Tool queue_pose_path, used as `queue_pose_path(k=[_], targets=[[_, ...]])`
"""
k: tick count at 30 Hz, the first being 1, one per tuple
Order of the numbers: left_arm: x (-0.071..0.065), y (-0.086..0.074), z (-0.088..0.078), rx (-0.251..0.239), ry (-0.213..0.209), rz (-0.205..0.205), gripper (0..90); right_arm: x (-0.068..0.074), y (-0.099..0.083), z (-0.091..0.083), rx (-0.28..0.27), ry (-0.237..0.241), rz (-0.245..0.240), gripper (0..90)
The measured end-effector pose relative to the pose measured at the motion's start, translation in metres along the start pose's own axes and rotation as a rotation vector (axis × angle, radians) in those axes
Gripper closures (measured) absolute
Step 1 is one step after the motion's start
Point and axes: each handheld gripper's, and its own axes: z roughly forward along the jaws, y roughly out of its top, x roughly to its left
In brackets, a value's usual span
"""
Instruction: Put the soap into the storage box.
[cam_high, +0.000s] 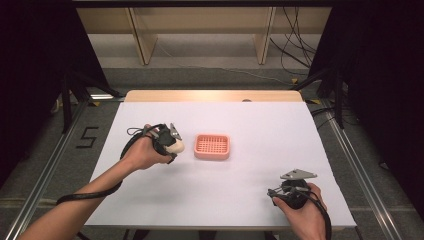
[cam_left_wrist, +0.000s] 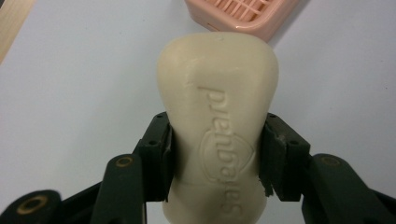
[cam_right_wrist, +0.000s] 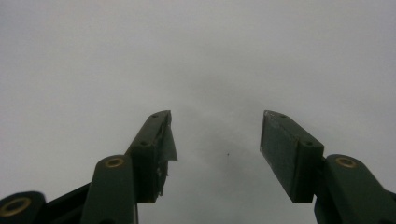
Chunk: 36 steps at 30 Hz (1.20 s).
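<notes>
White table (cam_high: 240, 190) | left tongs (cam_left_wrist: 215, 154) clamp soap (cam_left_wrist: 217, 116) | right tongs (cam_right_wrist: 215, 154) agape, empty

Desk (cam_high: 220, 200): white sheet over the top, bare wood strip showing along the far edge. Floor around it grey; black "5" mark (cam_high: 87, 137) on the floor to the left of the desk. Metal rails (cam_high: 47, 165) run along the floor on both sides. Black curtains (cam_high: 30, 65) flank the area left and right. Light wooden frame (cam_high: 200, 30) stands beyond the desk, upright legs visible. Loose black cables (cam_high: 295, 45) trail over the floor at far right.
</notes>
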Motion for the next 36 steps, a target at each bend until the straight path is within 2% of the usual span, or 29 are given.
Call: queue_pose_path(k=[14, 18, 36], targets=[[-0.002, 0.009, 0.0, -0.022, 0.02, 0.025, 49.7, 0.001, 0.0, 0.0, -0.002, 0.01, 0.014, 44.2], [-0.002, 0.01, 0.0, -0.027, 0.022, 0.026, 49.7, 0.001, 0.0, -0.001, -0.005, -0.004, 0.002, 44.2], [-0.006, 0.021, 0.004, -0.041, 0.027, 0.042, 49.7, 0.0, 0.0, -0.002, -0.016, -0.011, 0.001, 44.0]])
